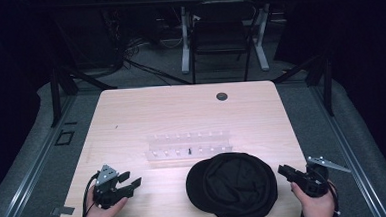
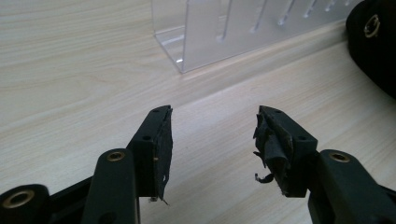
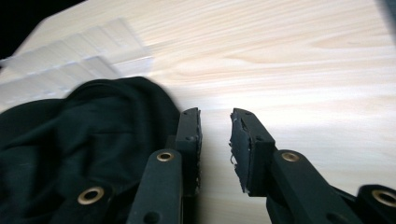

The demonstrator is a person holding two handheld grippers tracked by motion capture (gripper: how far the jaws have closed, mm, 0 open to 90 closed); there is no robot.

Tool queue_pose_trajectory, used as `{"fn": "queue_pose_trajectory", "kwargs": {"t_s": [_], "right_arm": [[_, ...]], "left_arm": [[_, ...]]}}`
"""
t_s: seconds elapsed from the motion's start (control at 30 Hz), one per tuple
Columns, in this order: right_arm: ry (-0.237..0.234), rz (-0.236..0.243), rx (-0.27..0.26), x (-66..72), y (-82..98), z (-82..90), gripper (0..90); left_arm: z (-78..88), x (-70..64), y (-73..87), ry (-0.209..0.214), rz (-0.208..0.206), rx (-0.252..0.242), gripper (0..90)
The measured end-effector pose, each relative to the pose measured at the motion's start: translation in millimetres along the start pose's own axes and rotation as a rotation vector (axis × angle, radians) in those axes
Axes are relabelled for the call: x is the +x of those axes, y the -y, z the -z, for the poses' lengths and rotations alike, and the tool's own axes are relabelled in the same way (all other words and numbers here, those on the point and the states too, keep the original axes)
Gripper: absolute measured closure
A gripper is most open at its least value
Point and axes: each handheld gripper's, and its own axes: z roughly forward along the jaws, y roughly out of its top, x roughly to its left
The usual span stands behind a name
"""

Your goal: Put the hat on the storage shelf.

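Observation:
A black cap (image 1: 232, 186) lies crown-up at the front of the wooden table (image 1: 131, 116). Just behind it stands a clear acrylic rack (image 1: 189, 144) with a row of slots. My left gripper (image 1: 130, 179) rests at the front left, open and pointing right toward the cap, apart from it. In the left gripper view its jaws (image 2: 212, 135) stand wide with bare wood between them, the rack (image 2: 224, 32) ahead and the cap (image 2: 373, 42) at the right edge. My right gripper (image 1: 283, 170) sits just right of the cap. Its jaws (image 3: 215, 126) are narrowly open beside the cap (image 3: 84, 135), holding nothing.
A small dark piece (image 1: 189, 150) sits in the rack's front row. A black grommet (image 1: 222, 96) marks the table's far side. Beyond the table stand a dark chair (image 1: 221, 37) and a desk's white legs (image 1: 184, 44). Bare wood stretches left of the rack.

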Motion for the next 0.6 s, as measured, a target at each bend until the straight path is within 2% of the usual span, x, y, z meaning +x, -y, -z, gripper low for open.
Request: {"fn": "queue_pose_trajectory", "kwargs": {"t_s": [0.03, 0.07, 0.1, 0.13, 0.23, 0.27, 0.37, 0.5, 0.6], "right_arm": [[0.000, 0.000, 0.000, 0.0, 0.0, 0.0, 72.5], [0.061, 0.015, -0.005, -6.6, 3.1, 2.1, 71.9], [0.061, 0.015, -0.005, -6.6, 3.1, 2.1, 71.9], [0.122, 0.040, 0.007, -10.2, 5.4, 3.2, 70.8], [0.136, 0.047, 0.015, -11.0, 7.0, 2.2, 70.2], [0.166, 0.078, 0.040, -8.6, 8.2, 0.4, 68.6], [0.162, 0.094, 0.061, -4.7, 9.7, -3.0, 68.1], [0.161, 0.101, 0.099, -0.5, 9.8, -3.8, 67.4], [0.147, 0.088, 0.113, 1.1, 8.9, -5.4, 65.2]], "left_arm": [[0.0, 0.0, 0.0, 0.000, 0.000, 0.000, 45.4], [-0.4, 1.7, 0.0, -0.010, 0.005, -0.004, 44.7], [-0.2, 3.1, -0.3, -0.013, 0.004, -0.002, 44.7], [-0.4, 6.8, -0.8, -0.027, 0.013, -0.010, 43.5], [-0.9, 10.4, -1.2, -0.036, 0.027, -0.016, 42.7], [-1.3, 12.7, -1.4, -0.039, 0.033, -0.018, 42.3], [-3.3, 15.3, -1.6, -0.044, 0.053, -0.013, 42.0], [-3.7, 14.1, -1.9, -0.044, 0.047, -0.004, 42.1], [-3.9, 13.6, -1.7, -0.044, 0.044, -0.004, 42.1]]}}
